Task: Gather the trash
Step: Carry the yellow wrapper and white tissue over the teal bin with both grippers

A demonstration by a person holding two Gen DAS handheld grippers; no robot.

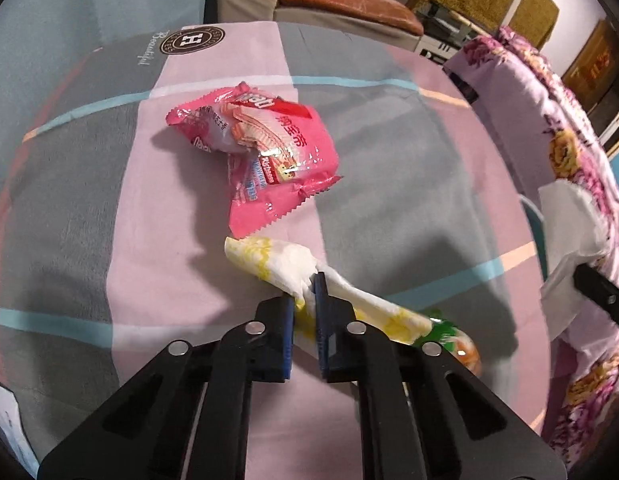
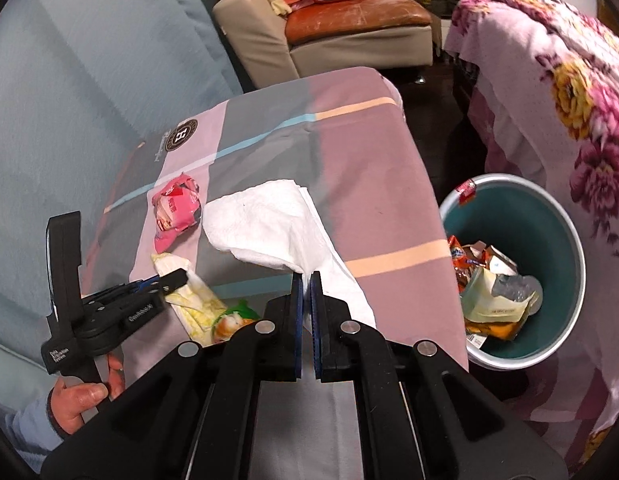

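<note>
- While its blue pads press together, the left hand-held gripper (image 1: 305, 294) pinches a crumpled yellow-and-white wrapper (image 1: 277, 262) that lies on the tabletop (image 1: 409, 168); the jaws are nearly closed, with the wrapper's middle squeezed between them.
- Held by a hand (image 2: 83, 400) in a light blue sleeve, that same hand-held gripper appears at the left of the right wrist view.
- Closed tight, the right hand-held gripper (image 2: 305, 280) clamps one white paper napkin (image 2: 265, 228), which hangs up off the tabletop and spreads out above the fingertips.
- Two hand-held grippers are in view, each gripping one piece of trash.
- Just past the yellow wrapper's near end lies one small green-and-orange packet (image 1: 461, 344), touching the wrapper.
- Farther along the tabletop lies one crinkled pink snack bag (image 1: 261, 140), close beside the wrapper's far tip, with no gripper on it.
- A striped cloth in pink, grey and pale blue, with a round dark logo (image 1: 191, 40) near its far edge, covers the tabletop.
- Beside the tabletop, on the floor to the right, stands one round bin (image 2: 549, 216) with a teal inside, holding several wrappers and bits of paper.
- A flowered pink blanket (image 2: 561, 92) hangs right next to the bin.
- Beyond the tabletop stands a sofa (image 2: 349, 20) with an orange-brown seat and some things piled on it.
</note>
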